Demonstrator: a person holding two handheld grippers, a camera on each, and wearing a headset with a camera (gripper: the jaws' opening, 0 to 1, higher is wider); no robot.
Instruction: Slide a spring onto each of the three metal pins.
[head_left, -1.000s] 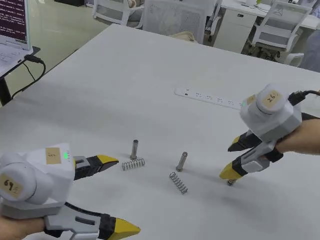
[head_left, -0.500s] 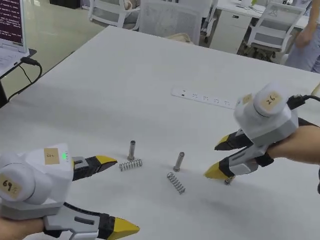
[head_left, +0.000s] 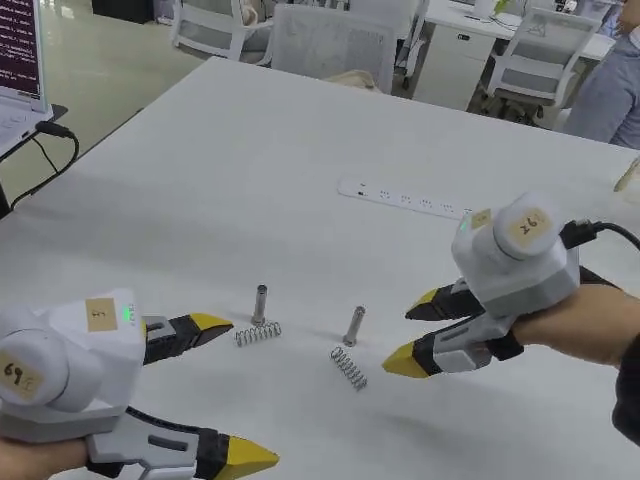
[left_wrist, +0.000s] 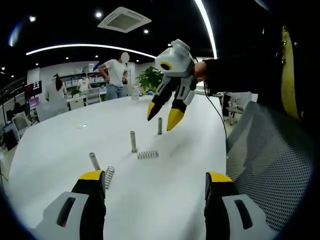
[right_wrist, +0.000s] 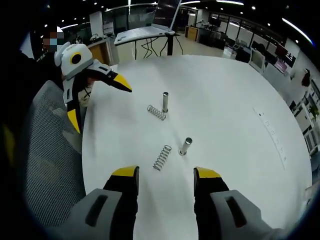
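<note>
Two bare metal pins stand upright on the white table: a left pin (head_left: 260, 303) and a middle pin (head_left: 353, 325). A loose spring (head_left: 257, 333) lies beside the left pin, another spring (head_left: 349, 366) in front of the middle pin. In the left gripper view a third pin (left_wrist: 160, 125) looks ringed by a spring, just behind the right gripper (left_wrist: 162, 118). My right gripper (head_left: 408, 332) hovers open, right of the middle pin, which stands with its spring (right_wrist: 161, 157) just beyond its tips. My left gripper (head_left: 235, 390) is open, near the table's front edge.
A white power strip (head_left: 410, 195) lies across the table beyond the pins. A laptop (head_left: 20, 60) on a stand is off the table's left edge. Office chairs (head_left: 335, 40) stand at the far side, and people are in the room behind.
My right gripper has moved left, away from the rightmost pin and toward the middle pin and its spring. The left gripper, pins and loose springs have stayed put.
</note>
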